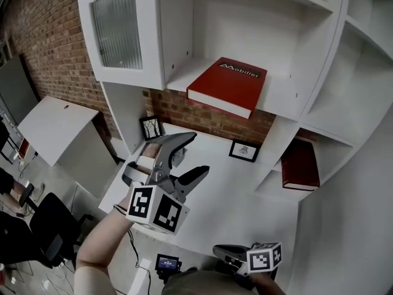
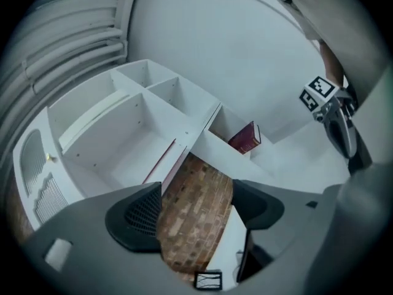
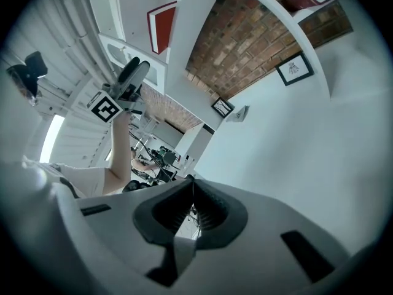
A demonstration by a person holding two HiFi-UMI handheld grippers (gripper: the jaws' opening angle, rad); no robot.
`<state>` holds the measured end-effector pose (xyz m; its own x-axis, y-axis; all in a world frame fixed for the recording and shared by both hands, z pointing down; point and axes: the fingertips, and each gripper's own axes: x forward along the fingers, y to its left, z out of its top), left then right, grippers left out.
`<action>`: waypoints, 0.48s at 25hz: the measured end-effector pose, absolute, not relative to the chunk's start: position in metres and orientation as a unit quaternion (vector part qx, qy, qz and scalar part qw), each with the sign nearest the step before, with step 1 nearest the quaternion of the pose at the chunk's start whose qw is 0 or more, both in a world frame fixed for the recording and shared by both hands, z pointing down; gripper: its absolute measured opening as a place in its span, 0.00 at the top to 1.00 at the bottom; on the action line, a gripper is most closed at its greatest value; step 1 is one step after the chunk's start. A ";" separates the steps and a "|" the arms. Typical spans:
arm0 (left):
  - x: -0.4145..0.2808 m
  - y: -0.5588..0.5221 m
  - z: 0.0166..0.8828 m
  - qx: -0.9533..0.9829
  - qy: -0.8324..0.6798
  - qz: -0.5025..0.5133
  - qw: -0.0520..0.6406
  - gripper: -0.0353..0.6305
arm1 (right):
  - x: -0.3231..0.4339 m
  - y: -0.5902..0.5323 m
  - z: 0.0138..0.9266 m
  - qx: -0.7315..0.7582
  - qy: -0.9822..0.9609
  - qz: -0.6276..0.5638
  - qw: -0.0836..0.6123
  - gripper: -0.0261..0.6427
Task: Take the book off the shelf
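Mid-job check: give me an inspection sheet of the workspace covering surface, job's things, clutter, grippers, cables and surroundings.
Surface: white desk, mostly bare.
Job's things: red book lies flat on the shelf, front edge overhanging; not gripped.
Clutter: left framed picture, right framed picture; darker red book in the lower right compartment.
Grippers: left gripper open, empty, below the red book; right gripper shut, empty, low.
Cables: thin cable below the desk edge.
Surroundings: brick wall, glass-door cabinet.

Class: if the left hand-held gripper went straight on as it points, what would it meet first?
The left hand-held gripper would probably meet the brick wall framed between its open jaws, below the shelf holding the red book; depth is unclear.
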<state>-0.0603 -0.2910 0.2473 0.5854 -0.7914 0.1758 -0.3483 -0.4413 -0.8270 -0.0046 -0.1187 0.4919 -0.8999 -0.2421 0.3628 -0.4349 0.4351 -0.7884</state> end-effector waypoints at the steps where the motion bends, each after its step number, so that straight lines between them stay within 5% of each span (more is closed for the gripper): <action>1: -0.060 -0.298 0.242 -0.786 0.359 -0.295 0.409 0.42 | -0.003 -0.120 0.492 0.206 -0.840 0.494 0.095 0.95; 12: -0.028 -0.372 0.199 -0.654 0.368 -0.381 0.540 0.41 | 0.027 -0.152 0.484 0.201 -0.848 0.480 0.099 0.95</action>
<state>-0.0282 -0.3720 0.1995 0.4387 -0.8929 0.1016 -0.0700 -0.1467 -0.9867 0.0272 -0.1520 0.4841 -0.8992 -0.2458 0.3619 -0.4368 0.4574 -0.7746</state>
